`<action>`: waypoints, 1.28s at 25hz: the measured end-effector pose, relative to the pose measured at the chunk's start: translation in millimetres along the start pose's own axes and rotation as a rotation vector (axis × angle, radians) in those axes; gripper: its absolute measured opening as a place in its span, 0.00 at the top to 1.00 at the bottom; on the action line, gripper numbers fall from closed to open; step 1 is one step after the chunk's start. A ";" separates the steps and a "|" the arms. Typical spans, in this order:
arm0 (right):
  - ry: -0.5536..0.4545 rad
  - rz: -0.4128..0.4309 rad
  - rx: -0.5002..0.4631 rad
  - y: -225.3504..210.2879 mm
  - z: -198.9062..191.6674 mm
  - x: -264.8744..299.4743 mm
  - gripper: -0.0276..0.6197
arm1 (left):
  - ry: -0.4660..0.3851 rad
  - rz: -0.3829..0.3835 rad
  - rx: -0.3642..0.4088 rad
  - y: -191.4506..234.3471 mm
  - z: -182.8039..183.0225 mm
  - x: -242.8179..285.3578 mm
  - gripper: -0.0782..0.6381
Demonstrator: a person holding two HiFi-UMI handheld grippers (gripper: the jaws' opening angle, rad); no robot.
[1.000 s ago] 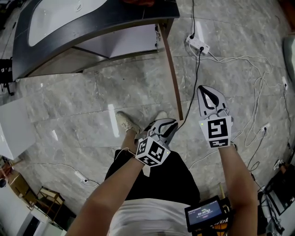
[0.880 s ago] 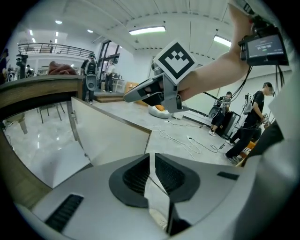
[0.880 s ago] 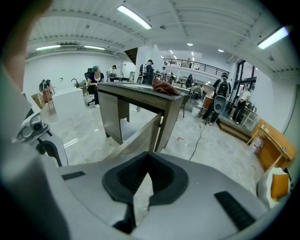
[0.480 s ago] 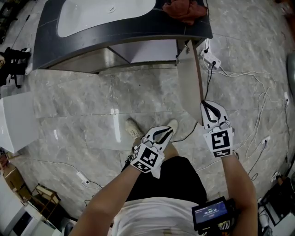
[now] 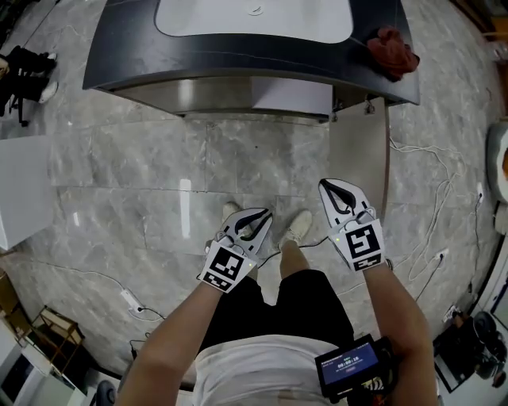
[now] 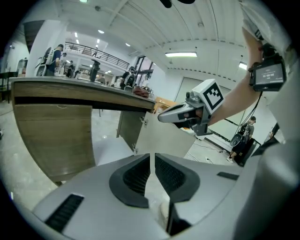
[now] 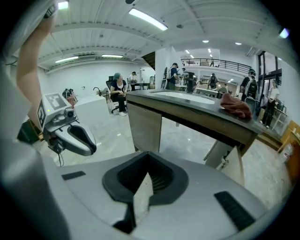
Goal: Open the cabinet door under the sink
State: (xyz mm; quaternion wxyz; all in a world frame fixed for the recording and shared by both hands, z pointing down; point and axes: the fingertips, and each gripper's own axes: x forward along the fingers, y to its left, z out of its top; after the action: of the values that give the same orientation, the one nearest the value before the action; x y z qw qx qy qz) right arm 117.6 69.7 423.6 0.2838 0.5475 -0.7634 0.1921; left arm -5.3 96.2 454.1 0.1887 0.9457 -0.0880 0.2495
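Grey stone floor in the head view: the door (image 5: 370, 158) hangs open under the sink's (image 5: 254, 16) right end. The right claw (image 5: 332, 189) beside it could bump it, and a cable (image 5: 409, 148) could snag a foot.

Left gripper view: the left claw (image 6: 152, 161) is a sliver apart and empty.

Right gripper view: the right claw (image 7: 148, 164) is closed and empty.

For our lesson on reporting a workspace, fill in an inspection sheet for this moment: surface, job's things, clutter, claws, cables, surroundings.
Surface: glossy grey stone-tile floor before the sink counter.
Job's things: cabinet door under the counter stands swung open at its right end.
Clutter: red cloth on the countertop's right end.
Grippers: left claw slightly apart, empty; right claw shut, empty.
Cables: white cables loose on the floor at right; power strip at left.
Surroundings: white box at left; people at desks beyond.
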 end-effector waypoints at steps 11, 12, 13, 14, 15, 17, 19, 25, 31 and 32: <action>0.044 0.088 0.035 40.9 53.9 94.8 0.94 | -0.092 0.114 -0.069 102.0 -2.0 -66.3 0.84; 0.036 0.088 0.039 41.1 59.8 102.8 0.94 | -0.094 0.122 -0.074 108.7 -3.1 -68.3 0.84; 0.029 0.086 0.044 41.6 64.1 109.6 0.94 | -0.093 0.127 -0.079 113.6 -5.0 -70.1 0.84; 0.023 0.084 0.052 41.4 66.8 115.6 0.94 | -0.092 0.132 -0.086 117.4 -6.9 -71.3 0.84; 0.018 0.081 0.059 39.1 68.9 121.3 0.94 | -0.093 0.140 -0.096 120.9 -8.1 -71.3 0.84; 0.007 0.079 0.069 28.4 72.2 133.7 0.94 | -0.101 0.174 -0.129 128.2 -7.8 -69.2 0.84; -0.005 0.079 0.078 16.3 73.2 145.6 0.94 | -0.107 0.211 -0.164 134.3 -6.8 -66.4 0.86; -0.057 0.105 0.072 -14.0 64.9 167.4 0.94 | -0.085 0.228 -0.143 144.7 7.2 -30.6 0.86; -0.074 0.119 0.107 -33.5 43.8 191.1 0.94 | -0.093 0.255 -0.141 159.3 28.0 -5.0 0.88; -0.076 0.117 0.108 -35.0 42.9 194.9 0.94 | -0.093 0.257 -0.136 160.5 30.0 -4.2 0.88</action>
State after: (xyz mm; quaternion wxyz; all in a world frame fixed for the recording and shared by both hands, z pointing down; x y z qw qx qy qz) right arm 94.4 -109.3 515.7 0.2129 0.5235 -0.7927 0.2285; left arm -37.6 -62.1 478.1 0.2147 0.9222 -0.2337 0.2210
